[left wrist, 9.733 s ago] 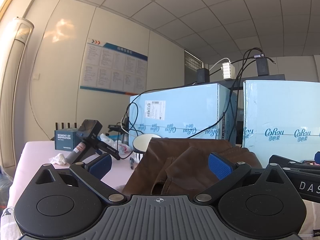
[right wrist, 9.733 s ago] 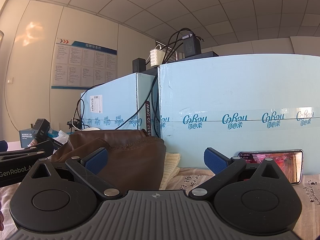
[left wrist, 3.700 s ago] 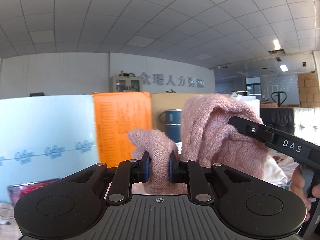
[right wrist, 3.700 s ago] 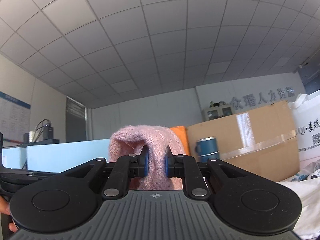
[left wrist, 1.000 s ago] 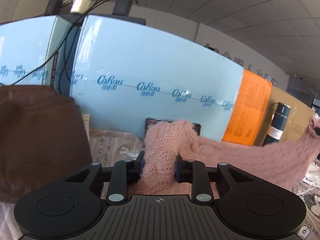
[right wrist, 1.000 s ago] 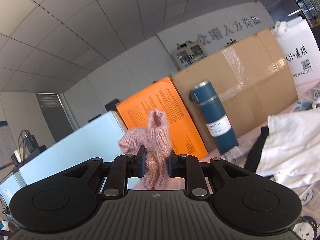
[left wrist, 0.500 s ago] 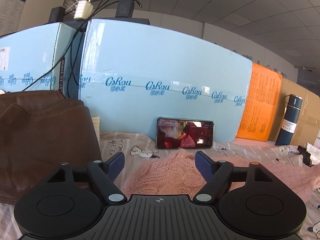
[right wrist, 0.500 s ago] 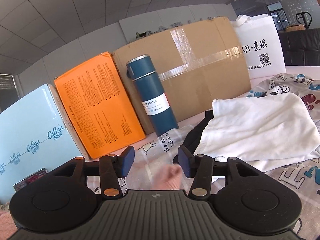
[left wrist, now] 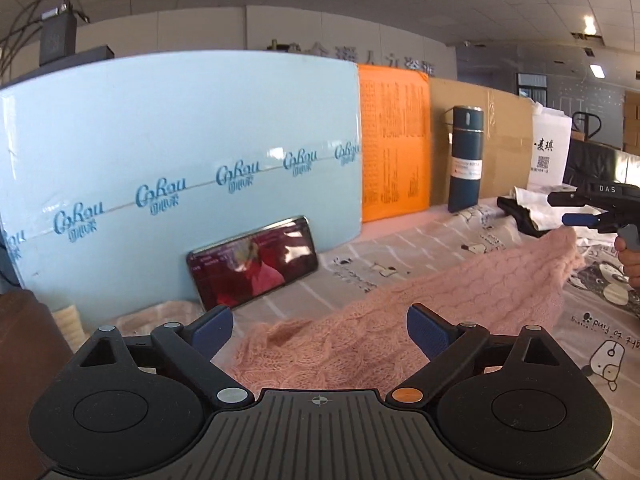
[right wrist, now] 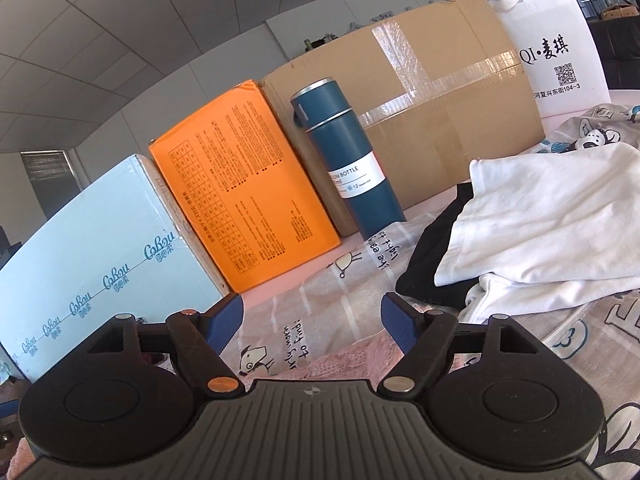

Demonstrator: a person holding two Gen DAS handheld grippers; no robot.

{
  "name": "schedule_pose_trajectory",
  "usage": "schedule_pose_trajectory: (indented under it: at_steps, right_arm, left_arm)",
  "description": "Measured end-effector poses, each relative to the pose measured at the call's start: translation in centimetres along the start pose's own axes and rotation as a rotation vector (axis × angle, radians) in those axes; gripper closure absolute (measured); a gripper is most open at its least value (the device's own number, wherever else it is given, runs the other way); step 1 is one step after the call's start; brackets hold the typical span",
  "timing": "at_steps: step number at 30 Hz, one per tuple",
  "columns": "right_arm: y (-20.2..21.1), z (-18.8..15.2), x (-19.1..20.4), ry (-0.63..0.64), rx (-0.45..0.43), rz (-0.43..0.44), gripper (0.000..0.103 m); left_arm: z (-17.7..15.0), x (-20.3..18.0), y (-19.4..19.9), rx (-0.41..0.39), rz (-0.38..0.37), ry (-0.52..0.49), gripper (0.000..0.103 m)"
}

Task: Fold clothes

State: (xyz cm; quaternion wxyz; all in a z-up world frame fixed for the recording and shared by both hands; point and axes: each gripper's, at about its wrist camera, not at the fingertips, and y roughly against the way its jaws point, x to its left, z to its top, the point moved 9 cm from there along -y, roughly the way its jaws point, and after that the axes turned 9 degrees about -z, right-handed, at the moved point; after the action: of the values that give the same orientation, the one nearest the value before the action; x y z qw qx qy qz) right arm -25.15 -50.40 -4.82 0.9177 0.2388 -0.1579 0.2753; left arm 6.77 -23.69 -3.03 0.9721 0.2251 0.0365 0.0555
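Note:
A pink knit sweater point(left wrist: 440, 308) lies stretched across the printed cloth, running from under my left gripper toward the right. My left gripper point(left wrist: 320, 328) is open and empty, just above the sweater's near end. My right gripper point(right wrist: 312, 324) is open and empty; a strip of the pink sweater point(right wrist: 344, 360) shows between its fingers, close to the base. In the left wrist view the right gripper point(left wrist: 592, 210) sits at the sweater's far right end.
A phone point(left wrist: 254, 266) leans on a light blue box point(left wrist: 180, 160). An orange box point(right wrist: 244, 192), a blue bottle point(right wrist: 348, 164) and a cardboard box point(right wrist: 432, 92) line the back. White and black clothes point(right wrist: 540, 224) lie at right. A brown garment point(left wrist: 24, 344) is at left.
Both grippers opened and let the pink sweater go; it now lies on the cloth. The left view has turned rightward along the boxes.

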Motion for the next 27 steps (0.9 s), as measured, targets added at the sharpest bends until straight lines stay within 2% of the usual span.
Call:
schedule_pose_trajectory:
  at_steps: [2,4,5,6,8,12,15,18,21,24,27]
  right_arm:
    - [-0.1,-0.2,0.2,0.008,0.01,0.007,0.028]
    - [-0.2,-0.5,0.4,0.016,0.02,0.014,0.027]
    - [-0.3,-0.6,0.5,0.02,0.025,0.017,0.027]
    - [-0.3,-0.8,0.6,0.024,0.03,0.021,0.027]
    - [-0.5,-1.0,0.8,0.041,0.04,0.02,0.027]
    - [-0.8,-1.5,1.3,0.085,0.056,0.027,0.027]
    - [-1.1,-1.8,2.8,0.185,0.071,0.063,0.019]
    - [-1.4,-2.8,6.1,0.41,0.107,0.154,0.014]
    - [-1.1,-4.3,9.7,0.696,0.092,0.274,0.012]
    - [-1.3,-5.5,12.5,0.819,0.129,0.398,0.011]
    - [-2.5,-7.1,15.9,0.912,0.185,0.483,0.011]
  left_arm:
    - [-0.8,0.2,-1.0,0.036,0.011,0.034,0.008]
    - [-1.3,0.1,-1.0,0.043,0.024,0.011,0.011]
    - [-1.5,0.0,-0.9,0.045,0.03,-0.005,0.024]
    - [-1.7,0.0,-0.8,0.046,0.036,-0.02,0.052]
    - [-2.2,-0.2,-0.7,0.049,0.048,-0.051,0.082]
    - [-2.8,-0.6,-0.2,0.043,0.079,-0.109,0.086]
    - [-2.7,-1.5,0.8,0.011,0.098,-0.144,0.086]
    - [-2.7,-2.7,1.9,-0.014,0.1,-0.179,0.086]
    - [-2.9,-3.8,2.7,-0.024,0.087,-0.205,0.087]
    - [-3.3,-4.6,3.3,-0.027,0.095,-0.229,0.088]
    - [-3.7,-5.1,3.4,-0.023,0.112,-0.263,0.088]
